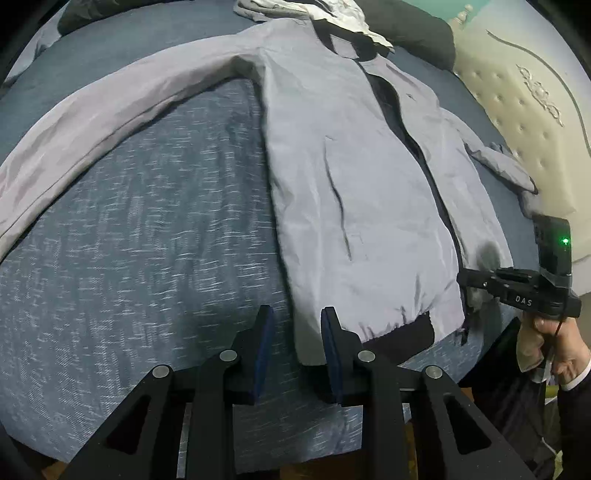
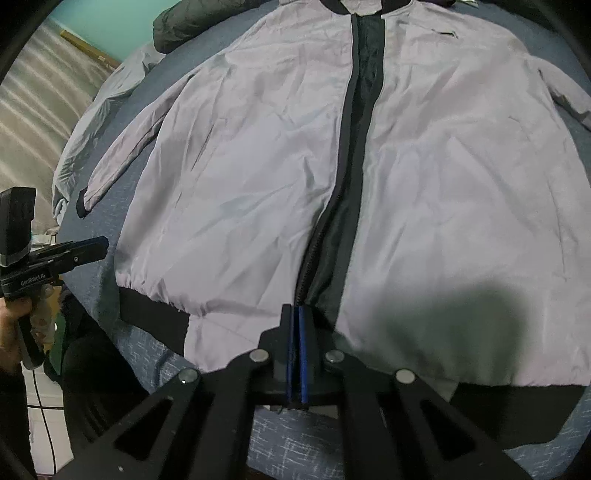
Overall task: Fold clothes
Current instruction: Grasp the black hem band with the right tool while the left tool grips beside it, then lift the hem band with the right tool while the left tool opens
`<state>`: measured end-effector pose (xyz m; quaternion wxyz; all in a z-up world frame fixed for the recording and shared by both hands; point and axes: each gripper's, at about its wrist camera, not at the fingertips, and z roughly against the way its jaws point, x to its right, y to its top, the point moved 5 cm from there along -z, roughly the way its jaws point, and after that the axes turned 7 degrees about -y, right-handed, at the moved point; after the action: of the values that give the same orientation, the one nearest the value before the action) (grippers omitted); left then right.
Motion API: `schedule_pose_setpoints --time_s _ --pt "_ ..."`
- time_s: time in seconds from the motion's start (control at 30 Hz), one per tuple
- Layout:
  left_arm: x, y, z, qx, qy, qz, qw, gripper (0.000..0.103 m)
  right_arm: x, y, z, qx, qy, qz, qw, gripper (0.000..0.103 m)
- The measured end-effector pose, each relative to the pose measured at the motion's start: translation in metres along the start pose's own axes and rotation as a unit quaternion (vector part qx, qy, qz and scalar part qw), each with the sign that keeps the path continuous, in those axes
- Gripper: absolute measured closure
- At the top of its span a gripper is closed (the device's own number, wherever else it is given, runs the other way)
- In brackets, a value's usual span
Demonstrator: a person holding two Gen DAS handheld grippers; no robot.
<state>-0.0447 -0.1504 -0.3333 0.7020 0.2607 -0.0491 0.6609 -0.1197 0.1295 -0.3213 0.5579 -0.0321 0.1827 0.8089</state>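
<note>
A light grey jacket (image 1: 332,155) with black hem, cuffs and zip band lies face up on a blue bed cover (image 1: 147,240), its front partly unzipped. Its left sleeve (image 1: 110,107) stretches out to the side. My left gripper (image 1: 297,317) is open and empty, just off the jacket's lower left hem corner. In the right wrist view the jacket (image 2: 443,184) fills the frame. My right gripper (image 2: 298,314) has its pads pressed together at the bottom of the zip opening (image 2: 332,266); whether cloth is pinched between them is hidden. It also shows in the left wrist view (image 1: 469,278).
A dark garment (image 1: 413,33) and a white cloth (image 1: 332,11) lie at the head of the bed. A quilted beige headboard or mattress (image 1: 517,110) stands at the right. Another grey garment (image 2: 92,122) lies at the bed's left edge. The left gripper shows in the right wrist view (image 2: 99,247).
</note>
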Motion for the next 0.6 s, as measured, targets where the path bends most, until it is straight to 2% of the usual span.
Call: schedule_pose_setpoints --time_s 0.13,0.23,0.27,0.37,0.5,0.6 --pt "0.018 0.004 -0.009 -0.008 0.006 -0.022 0.9997 0.074 -0.003 -0.004 -0.006 -0.018 0.014 -0.009 1.000 0.097" --pt "0.030 0.012 -0.011 -0.004 0.004 -0.033 0.9994 0.074 0.003 0.000 0.013 0.003 0.035 -0.024 0.999 0.096" --pt "0.035 0.016 -0.014 -0.001 0.001 -0.034 0.9994 0.074 0.005 0.004 0.022 0.017 0.035 -0.020 0.999 0.093" --pt "0.041 0.023 -0.020 0.005 -0.001 -0.034 0.9994 0.074 0.014 0.007 0.038 0.034 0.012 -0.010 0.999 0.092" --pt "0.030 0.028 -0.033 -0.004 0.012 -0.024 0.9996 0.074 0.031 0.000 0.025 0.011 -0.013 -0.024 1.000 0.092" --pt "0.025 0.028 -0.049 -0.021 0.018 -0.014 0.9995 0.074 0.043 -0.009 0.007 -0.011 -0.015 -0.043 0.999 0.092"
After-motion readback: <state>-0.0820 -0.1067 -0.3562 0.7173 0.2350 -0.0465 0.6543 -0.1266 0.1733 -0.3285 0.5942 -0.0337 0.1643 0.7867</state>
